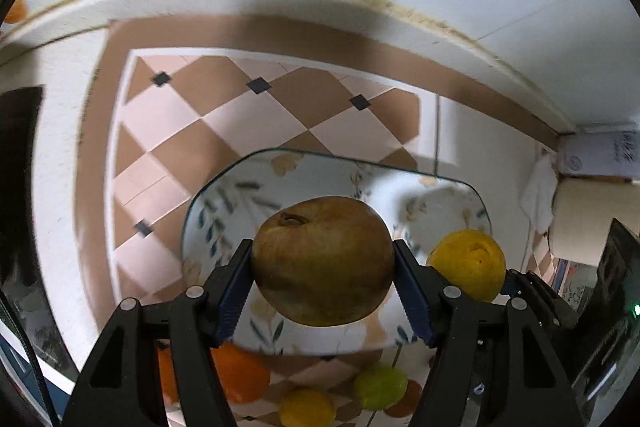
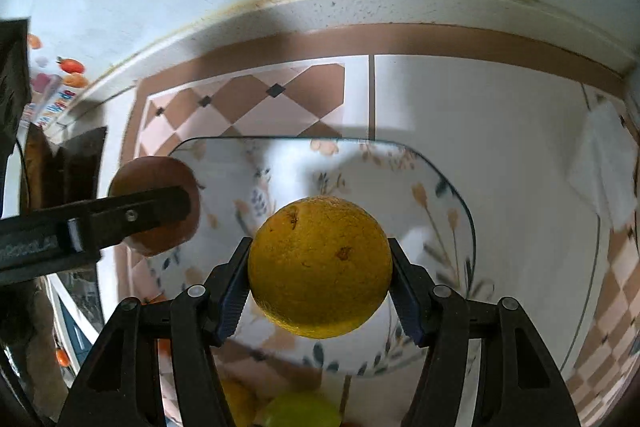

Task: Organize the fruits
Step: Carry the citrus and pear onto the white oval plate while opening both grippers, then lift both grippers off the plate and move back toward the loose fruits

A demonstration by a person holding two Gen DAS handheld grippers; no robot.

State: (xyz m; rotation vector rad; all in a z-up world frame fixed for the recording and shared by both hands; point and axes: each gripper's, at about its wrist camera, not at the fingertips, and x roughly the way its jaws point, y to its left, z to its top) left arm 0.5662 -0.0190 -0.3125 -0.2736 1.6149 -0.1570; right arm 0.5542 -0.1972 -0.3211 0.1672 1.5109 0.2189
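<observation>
Left claw (image 1: 322,269): spread wide and clamped on brown pear (image 1: 323,261), blue pads (image 1: 234,301) pressed to both flanks of the fruit, stem end facing up toward the camera; pear held in the air above floral plate (image 1: 224,199)

Right claw (image 2: 319,269): spread about as wide, clamped on yellow orange (image 2: 320,267), pads (image 2: 233,301) touching left and right sides of the rind; orange held above the same plate (image 2: 440,195)

Cross-views: yellow orange (image 1: 468,265) just right of the pear in the left wrist view, gripped by the right claw (image 1: 520,287); brown pear (image 2: 156,205) at left of the right wrist view, partly hidden by a black finger of the left claw (image 2: 120,215)

Floral plate: white, rounded corners, leaf and flower pattern, resting on tabletop (image 1: 208,131) with pink and brown diamond pattern

Loose fruit near lower edge, blurred: orange fruit (image 1: 240,373), green fruit (image 1: 380,387), small yellow fruit (image 1: 307,409), all on the tabletop in front of the plate; green fruit (image 2: 302,409) also at bottom of the right wrist view
</observation>
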